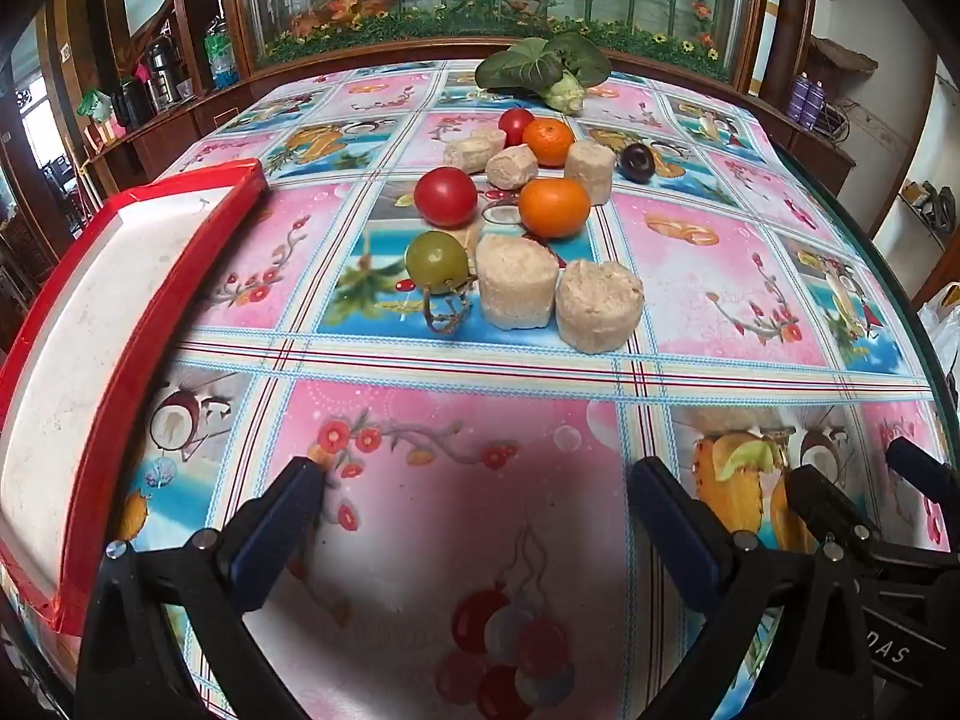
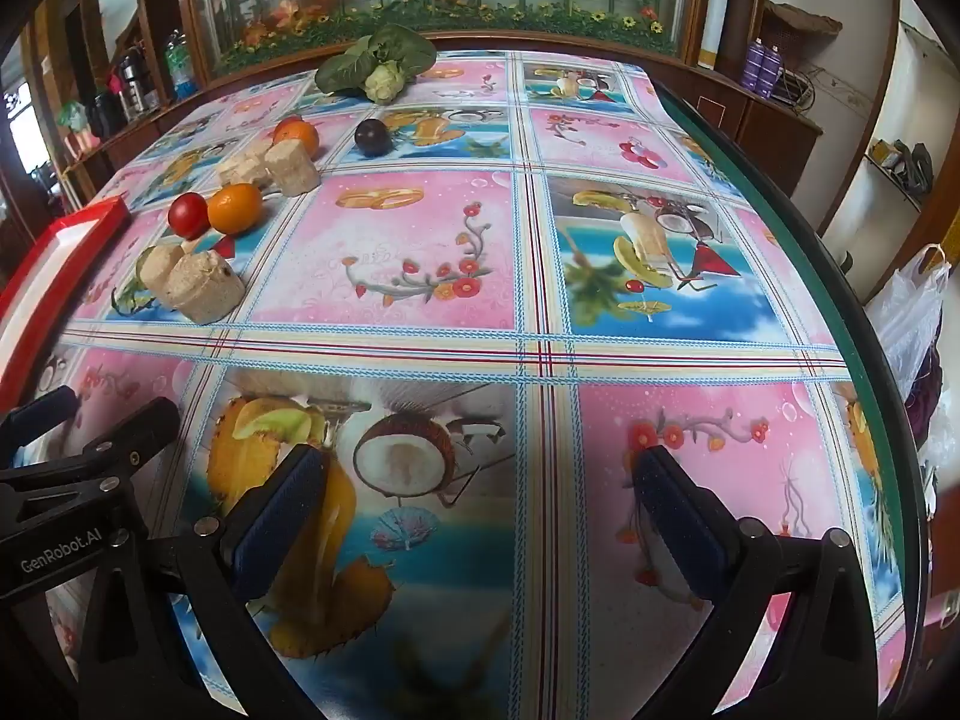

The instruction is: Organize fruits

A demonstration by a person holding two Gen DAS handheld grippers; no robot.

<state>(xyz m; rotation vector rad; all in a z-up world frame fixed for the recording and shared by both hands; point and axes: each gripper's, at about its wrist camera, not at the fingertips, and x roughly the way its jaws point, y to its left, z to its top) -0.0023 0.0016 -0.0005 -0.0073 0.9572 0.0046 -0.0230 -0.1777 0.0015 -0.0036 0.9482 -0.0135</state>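
- Left tongs (image 1: 477, 474): spread wide, nothing between the pads, hovering over the near part of the table (image 1: 720, 276).
- Right tongs (image 2: 480, 468): also spread wide and empty, over the coconut print, just right of the left tongs.
- Fruit cluster mid-table: green grape (image 1: 437, 262) nearest, red tomato (image 1: 446, 196) behind it, tangerine (image 1: 554, 207) to its right, dark plum (image 1: 637, 162) far right.
- Pale cylindrical chunks (image 1: 516, 288) sit among the fruit.
- Red-rimmed tray (image 1: 198, 252) at left.
- Leafy greens (image 1: 540, 63) at far edge.
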